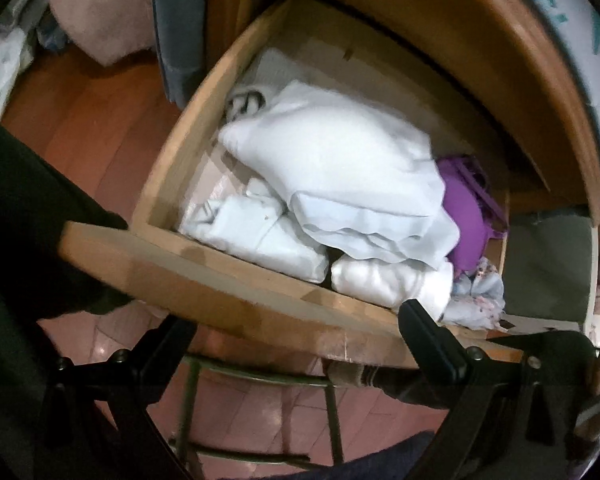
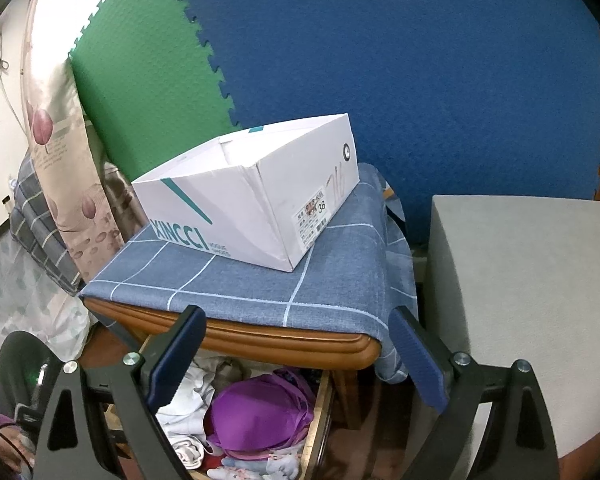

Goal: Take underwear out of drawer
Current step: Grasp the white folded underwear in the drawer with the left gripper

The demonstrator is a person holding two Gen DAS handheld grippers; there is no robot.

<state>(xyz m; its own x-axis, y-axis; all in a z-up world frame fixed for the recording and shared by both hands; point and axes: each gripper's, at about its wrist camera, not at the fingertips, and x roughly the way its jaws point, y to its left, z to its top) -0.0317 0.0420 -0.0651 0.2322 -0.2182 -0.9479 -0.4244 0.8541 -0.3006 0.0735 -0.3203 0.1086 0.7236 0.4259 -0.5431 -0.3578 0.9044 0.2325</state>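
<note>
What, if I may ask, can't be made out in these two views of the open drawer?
- Left wrist view: what lies under the large white cloth; it covers most of the drawer.
- Left wrist view: the left tool's left finger, lost in the dark at the edge.
- Right wrist view: the drawer's front part, cut off by the bottom edge beyond the purple bra.
- Right wrist view: inside the shoebox, hidden by its walls.

Left black matte plastic tongs [image 1: 260,312] showing dark screws along angular struts. Right black-framed tongs [image 2: 296,356] wearing ribbed navy-blue finger pads [image 2: 418,360], silver round screws [image 2: 460,358] glinting on triangular-cutout arms.
</note>
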